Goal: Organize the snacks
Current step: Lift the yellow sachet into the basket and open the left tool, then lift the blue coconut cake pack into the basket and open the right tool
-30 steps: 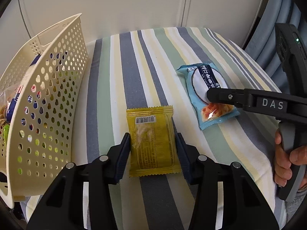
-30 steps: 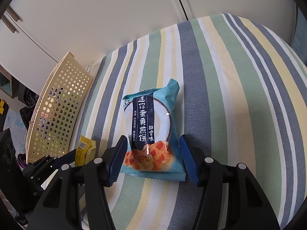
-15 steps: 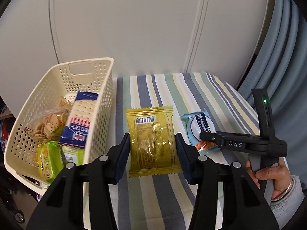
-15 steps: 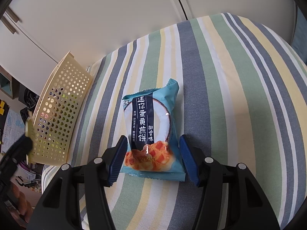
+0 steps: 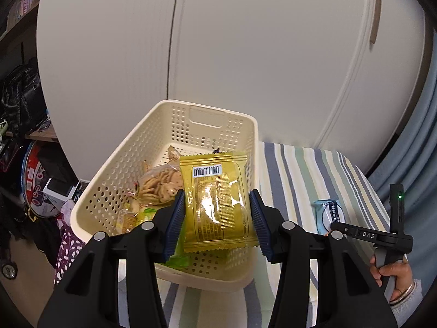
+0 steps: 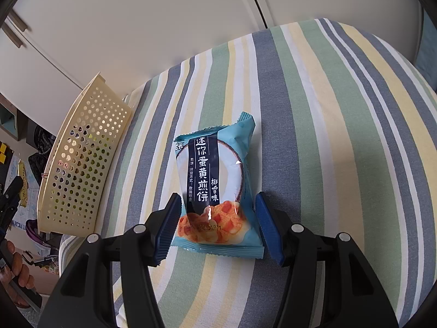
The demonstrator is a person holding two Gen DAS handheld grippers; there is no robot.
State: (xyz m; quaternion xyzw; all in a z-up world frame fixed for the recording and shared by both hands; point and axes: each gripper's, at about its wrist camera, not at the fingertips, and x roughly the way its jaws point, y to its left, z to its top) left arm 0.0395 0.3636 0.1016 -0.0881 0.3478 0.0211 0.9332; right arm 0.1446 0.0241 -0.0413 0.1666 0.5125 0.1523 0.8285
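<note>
My left gripper [image 5: 217, 218] is shut on a yellow snack packet [image 5: 218, 199], barcode side up, and holds it in the air over the cream perforated basket [image 5: 114, 164]. The basket holds a bag of round biscuits [image 5: 161, 183] and green packets. A blue coconut-biscuit packet [image 6: 213, 180] lies flat on the striped tablecloth [image 6: 327, 136]. My right gripper [image 6: 218, 224] is closed against that packet's lower sides. In the left wrist view the same blue packet [image 5: 326, 213] shows at the right, partly hidden by the right gripper's finger.
The basket [image 6: 82, 169] stands at the table's left edge. White cupboard doors [image 5: 245, 54] rise behind the table. Bags and clutter [image 5: 32, 191] fill the floor and shelves to the left. A hand [image 5: 396, 273] holds the right gripper's handle.
My left gripper has lifted the yellow packet off the table and carried it left, over the basket. The right gripper and the blue packet have stayed where they were.
</note>
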